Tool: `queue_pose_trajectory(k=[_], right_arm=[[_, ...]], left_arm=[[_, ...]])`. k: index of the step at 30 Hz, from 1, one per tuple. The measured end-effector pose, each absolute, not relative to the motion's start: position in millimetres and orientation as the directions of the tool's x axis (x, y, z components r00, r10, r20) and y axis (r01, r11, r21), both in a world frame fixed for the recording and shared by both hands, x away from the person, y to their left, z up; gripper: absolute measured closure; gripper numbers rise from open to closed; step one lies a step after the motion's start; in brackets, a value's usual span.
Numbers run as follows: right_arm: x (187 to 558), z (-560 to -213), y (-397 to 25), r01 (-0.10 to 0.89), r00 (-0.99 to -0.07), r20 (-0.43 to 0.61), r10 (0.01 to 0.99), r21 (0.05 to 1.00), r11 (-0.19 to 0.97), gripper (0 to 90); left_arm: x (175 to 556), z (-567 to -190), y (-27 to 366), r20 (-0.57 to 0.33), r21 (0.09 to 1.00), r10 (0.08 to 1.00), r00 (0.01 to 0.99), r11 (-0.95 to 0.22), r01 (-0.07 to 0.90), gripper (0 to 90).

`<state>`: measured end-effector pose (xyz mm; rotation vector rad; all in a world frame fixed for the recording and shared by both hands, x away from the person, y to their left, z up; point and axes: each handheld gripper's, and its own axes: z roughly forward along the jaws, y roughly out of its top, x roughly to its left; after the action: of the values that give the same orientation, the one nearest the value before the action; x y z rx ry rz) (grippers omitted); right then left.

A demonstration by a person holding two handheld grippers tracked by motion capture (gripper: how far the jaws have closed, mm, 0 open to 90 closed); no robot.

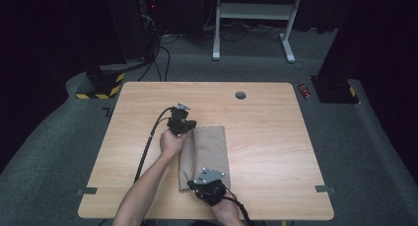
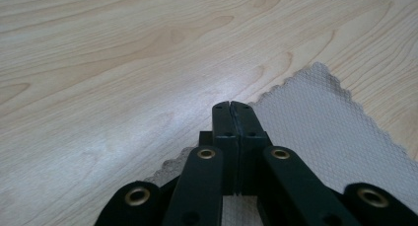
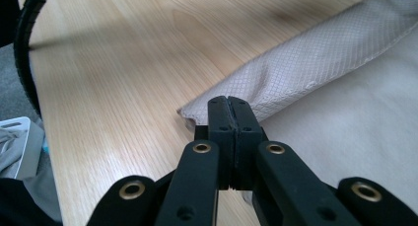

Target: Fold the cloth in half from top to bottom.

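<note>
**Both grippers clamped at opposite ends of a folded cloth**

Presently, in the high view, a beige cloth (image 1: pixel 209 154) lies folded lengthwise at the centre of the wooden table (image 1: pixel 266 137), running from mid-frame toward the lower edge.

Left gripper (image 1: pixel 183 127): sits at the upper left corner of the cloth, just left of centre frame. In the left gripper view its jaws are pressed fully together, no gap visible, with the tips over the scalloped edge of the cloth (image 2: pixel 320 132). Whether fabric is pinched between them cannot be told.

Right gripper (image 1: pixel 204 185): sits at the lower end of the cloth, near the bottom centre of the frame. In the right gripper view its jaws are likewise closed tight, tips meeting the rolled fold of the cloth (image 3: pixel 296 73) at its corner. A grip on the fabric cannot be confirmed.

A black cable (image 1: pixel 148 147) trails from the left gripper toward the lower left.
</note>
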<state>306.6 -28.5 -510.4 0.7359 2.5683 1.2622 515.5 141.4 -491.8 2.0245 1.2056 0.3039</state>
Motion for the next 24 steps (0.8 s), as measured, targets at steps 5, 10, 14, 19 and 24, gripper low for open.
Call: queue_pose_trajectory(k=[5,10,14,19,24], right_arm=[[305.4,-513.8,-37.0,0.358,-0.851,0.046,0.524,0.78,0.513,89.4],[303.3,-516.4,-42.6,0.372,-0.841,0.05,0.538,0.776,0.51,89.4],[302.2,-517.8,-46.9,0.376,-0.836,0.048,0.547,0.775,0.507,89.4],[301.4,-517.7,-54.6,0.384,-0.825,0.047,0.563,0.778,0.498,89.4],[302.8,-518.4,-66.3,0.401,-0.808,0.051,0.587,0.777,0.485,89.4]], left_arm=[[517.2,-494.1,136.4,-0.173,0.7,0.831,0.528,-0.273,0.66,89.7],[516.8,-494.3,129.9,-0.154,0.703,0.825,0.543,-0.295,0.648,89.6],[517.6,-495.0,125.9,-0.155,0.704,0.822,0.548,-0.297,0.645,89.6],[519.1,-496.5,122.0,-0.159,0.703,0.824,0.543,-0.292,0.649,89.6],[521.1,-498.9,119.2,-0.141,0.7,0.835,0.532,-0.296,0.65,89.6]])
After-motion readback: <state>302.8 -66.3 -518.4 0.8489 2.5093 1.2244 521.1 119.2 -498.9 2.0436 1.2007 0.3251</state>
